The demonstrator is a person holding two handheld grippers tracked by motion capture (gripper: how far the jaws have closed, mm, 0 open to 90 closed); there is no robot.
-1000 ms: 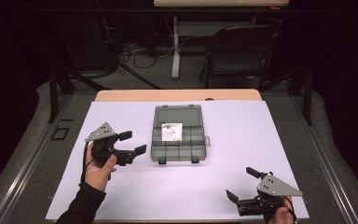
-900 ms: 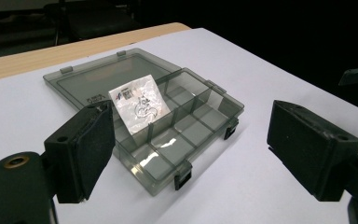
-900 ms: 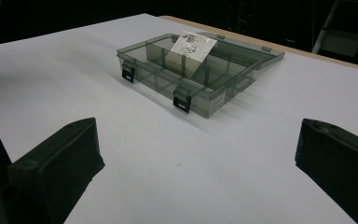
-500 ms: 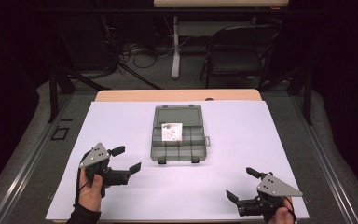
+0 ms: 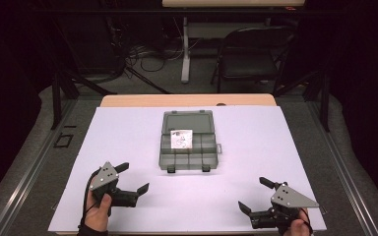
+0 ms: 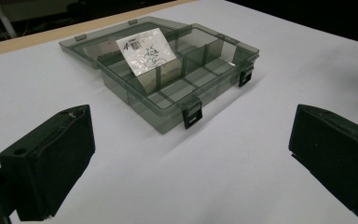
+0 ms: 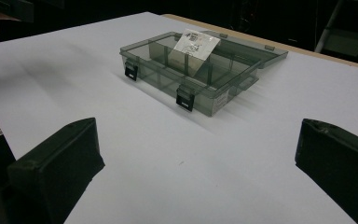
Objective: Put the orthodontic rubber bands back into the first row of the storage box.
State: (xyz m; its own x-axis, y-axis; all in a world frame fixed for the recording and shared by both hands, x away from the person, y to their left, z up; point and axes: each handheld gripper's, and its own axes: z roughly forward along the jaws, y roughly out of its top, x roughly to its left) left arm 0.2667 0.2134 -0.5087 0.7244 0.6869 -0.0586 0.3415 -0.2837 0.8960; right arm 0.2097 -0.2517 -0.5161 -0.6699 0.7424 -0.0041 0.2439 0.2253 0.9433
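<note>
Compartment box [image 5: 187, 141], smoky clear plastic, lid open, paper label [image 5: 181, 138] inside: centred on white table sheet [image 5: 275, 147] in high view. Left gripper [image 5: 131, 178] near-left, right gripper [image 5: 256, 195] near-right, both spread wide, holding nothing. Left gripper view: box ahead, black latches [image 6: 189, 118] facing. Right gripper view: same, jaws apart.

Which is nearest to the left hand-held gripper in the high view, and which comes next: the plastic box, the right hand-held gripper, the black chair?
From the left hand-held gripper, at the table's near left:
1. Plastic box, mid-table, open, just ahead and to the right.
2. Right hand-held gripper, at the near right edge.
3. Black chair, on the floor beyond the table's far side.
</note>
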